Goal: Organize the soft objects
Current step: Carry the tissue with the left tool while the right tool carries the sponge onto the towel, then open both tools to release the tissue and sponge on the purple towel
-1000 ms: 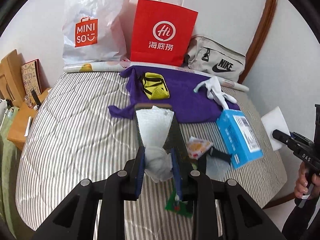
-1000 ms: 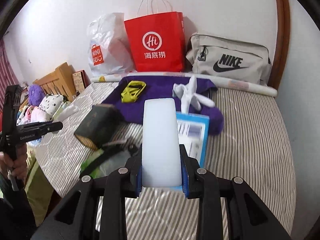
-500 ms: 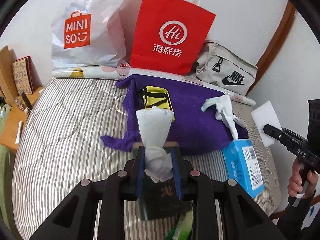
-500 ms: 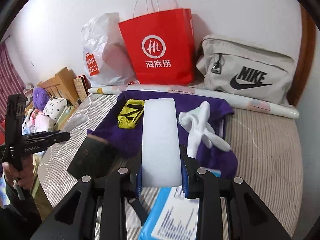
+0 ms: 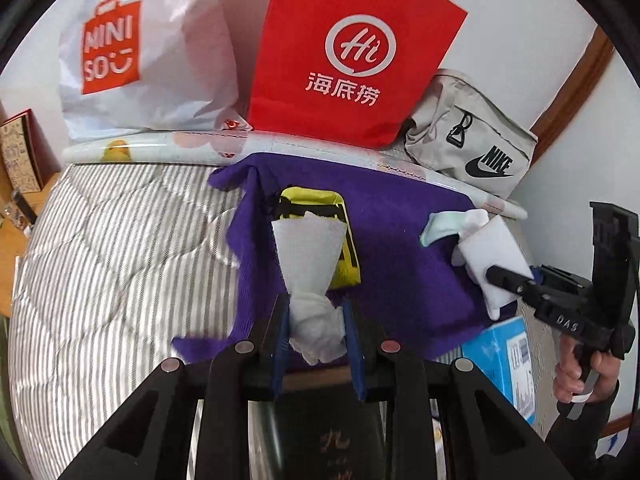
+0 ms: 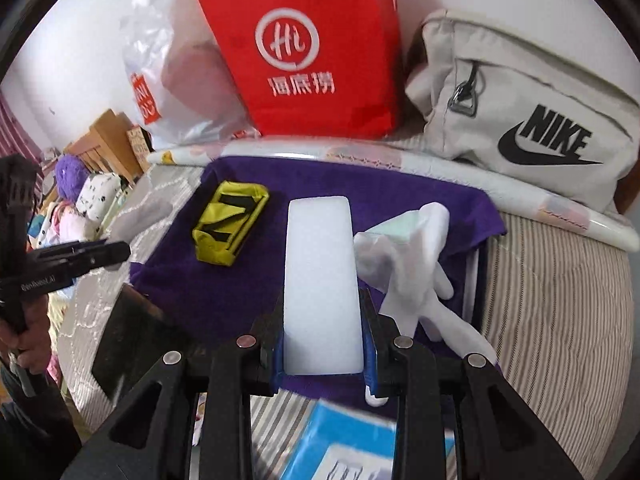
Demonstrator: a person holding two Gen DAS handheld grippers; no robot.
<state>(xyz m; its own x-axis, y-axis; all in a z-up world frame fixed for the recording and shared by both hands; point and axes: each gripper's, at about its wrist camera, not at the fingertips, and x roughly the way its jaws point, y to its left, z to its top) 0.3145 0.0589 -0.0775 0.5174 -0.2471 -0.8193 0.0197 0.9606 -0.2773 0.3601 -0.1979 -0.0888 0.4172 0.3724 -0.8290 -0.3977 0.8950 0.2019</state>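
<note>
Left gripper (image 5: 316, 320): clamped on a bunched white paper towel (image 5: 310, 264); the towel fans out wide past the fingertips, above the purple cloth (image 5: 404, 264).
Right gripper (image 6: 323, 330): clamped on a white foam block (image 6: 320, 280) that stands up between the fingers, also over the cloth.
Purple cloth: spread flat at the far end of the striped bed (image 5: 112, 264), back edge against a rolled printed sheet (image 5: 160, 148).
On the cloth: yellow-and-black pouch (image 6: 230, 226) left of centre, crumpled white glove (image 6: 404, 264) at the right side.
Open room: bare purple between pouch and glove, ahead of the foam block; wide bare stripes to the left of the cloth.
Edges: white wall behind, wooden trim at the right corner; bed drops off left toward a wooden headboard (image 6: 108, 140).
Back row: white Miniso bag (image 5: 140, 52), red paper bag (image 5: 348, 56), beige Nike bag (image 6: 532, 108), all standing behind the roll.
Left view only: the right gripper from the side, foam block overlapping the glove; blue box (image 5: 504, 356) at the cloth's near right corner.
Right view only: the left gripper's handle at the left edge, plush toys (image 6: 76, 200) beyond the bed.
In the way: dark book (image 6: 132, 340) at the cloth's near left corner, directly under the left gripper; blue box under the right one.
</note>
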